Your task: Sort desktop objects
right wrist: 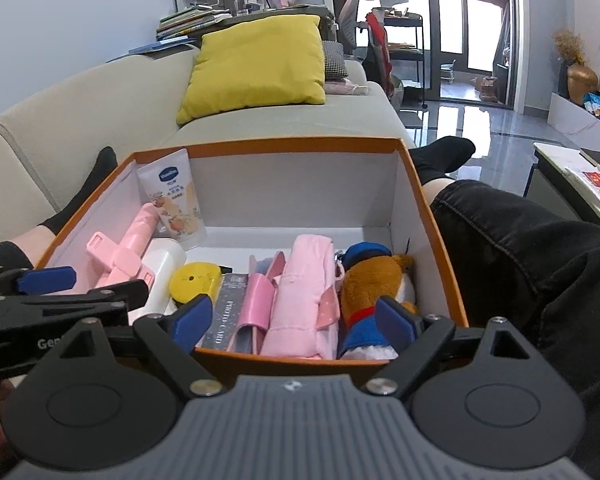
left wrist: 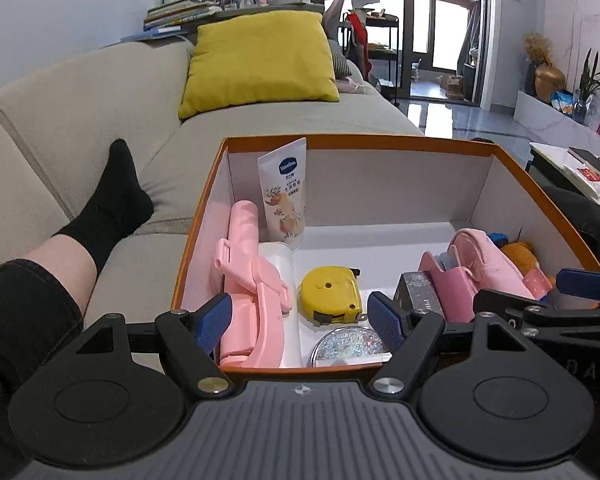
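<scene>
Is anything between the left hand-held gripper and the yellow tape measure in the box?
Nothing visible. The left hand-held gripper is open over the box's near edge, and the tape measure lies just ahead between its fingers, uncovered. The pink holder sits left, beside it.

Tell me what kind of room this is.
Most likely a home living room: a beige sofa with a yellow cushion, a glossy tiled floor, and a glazed balcony door.

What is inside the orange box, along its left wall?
In the orange box, a pink plastic tool lies along the left wall, with a Vaseline tube leaning upright behind it. A white object beside it is partly covered, so I cannot identify it.
</scene>
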### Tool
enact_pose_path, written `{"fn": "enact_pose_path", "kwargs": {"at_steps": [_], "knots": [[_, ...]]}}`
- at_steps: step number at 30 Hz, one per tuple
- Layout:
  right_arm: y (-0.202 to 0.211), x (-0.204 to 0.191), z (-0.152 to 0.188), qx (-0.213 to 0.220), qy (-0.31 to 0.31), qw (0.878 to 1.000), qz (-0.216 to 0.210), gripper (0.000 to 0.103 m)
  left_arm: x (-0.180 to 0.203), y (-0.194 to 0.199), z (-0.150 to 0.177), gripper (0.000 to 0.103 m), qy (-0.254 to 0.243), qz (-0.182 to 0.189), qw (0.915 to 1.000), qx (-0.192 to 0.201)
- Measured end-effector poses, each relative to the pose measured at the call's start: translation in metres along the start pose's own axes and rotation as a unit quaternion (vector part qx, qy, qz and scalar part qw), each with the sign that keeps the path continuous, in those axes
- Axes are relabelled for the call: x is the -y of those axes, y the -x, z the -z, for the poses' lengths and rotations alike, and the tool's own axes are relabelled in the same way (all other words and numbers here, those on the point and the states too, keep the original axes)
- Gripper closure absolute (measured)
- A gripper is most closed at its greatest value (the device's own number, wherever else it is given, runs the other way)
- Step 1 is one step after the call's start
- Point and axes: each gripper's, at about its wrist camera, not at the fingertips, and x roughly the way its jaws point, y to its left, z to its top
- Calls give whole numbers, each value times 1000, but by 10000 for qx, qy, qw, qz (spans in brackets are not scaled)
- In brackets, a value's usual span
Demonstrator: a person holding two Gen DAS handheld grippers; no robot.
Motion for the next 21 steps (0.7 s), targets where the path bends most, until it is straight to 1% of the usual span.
{"fn": "enact_pose_path", "kwargs": {"at_steps": [21], "knots": [[-1, -1, 0, -3, 11, 9999, 102, 14, 0, 0, -1, 15, -22, 4, 10000, 34]]}}
